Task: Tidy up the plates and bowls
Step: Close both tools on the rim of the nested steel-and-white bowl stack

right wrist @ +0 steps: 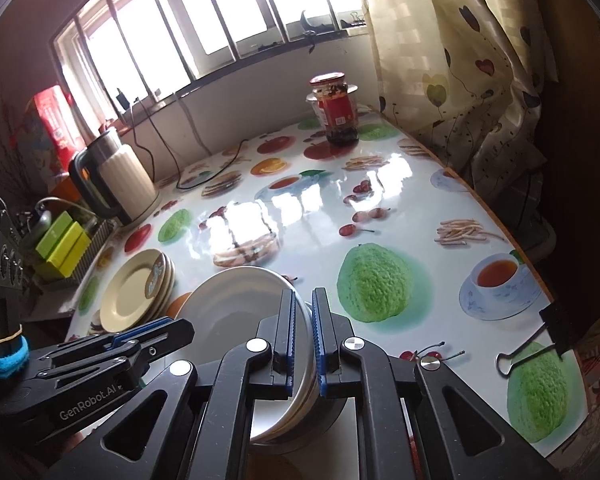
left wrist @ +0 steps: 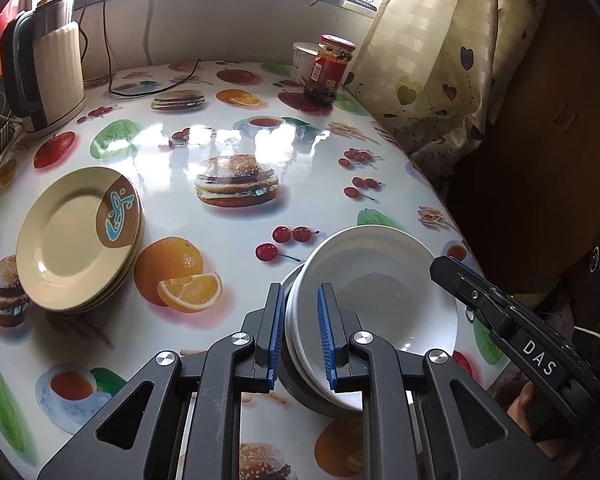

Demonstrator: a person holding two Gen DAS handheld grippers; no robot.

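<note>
A stack of white bowls [left wrist: 380,280] [right wrist: 228,304] rests on the fruit-print table near its front right edge, the top bowl tilted. My left gripper [left wrist: 300,292] is shut on the stack's left rim, its blue pads pressing on either side; in the right wrist view it [right wrist: 180,328] comes in from the lower left. My right gripper [right wrist: 304,296] is shut on the opposite rim and shows as a black arm [left wrist: 444,268] at the bowls' right side. A stack of beige plates [left wrist: 72,240] [right wrist: 132,296] with a brown-and-blue patch lies to the left, apart from both grippers.
A cream kettle [left wrist: 48,76] [right wrist: 120,176] with a trailing black cable stands at the back left. A red-lidded jar [left wrist: 332,68] [right wrist: 336,108] stands at the back right by the curtain [left wrist: 440,60]. A binder clip [right wrist: 540,340] grips the table's right edge. Green boxes [right wrist: 60,244] sit off the left side.
</note>
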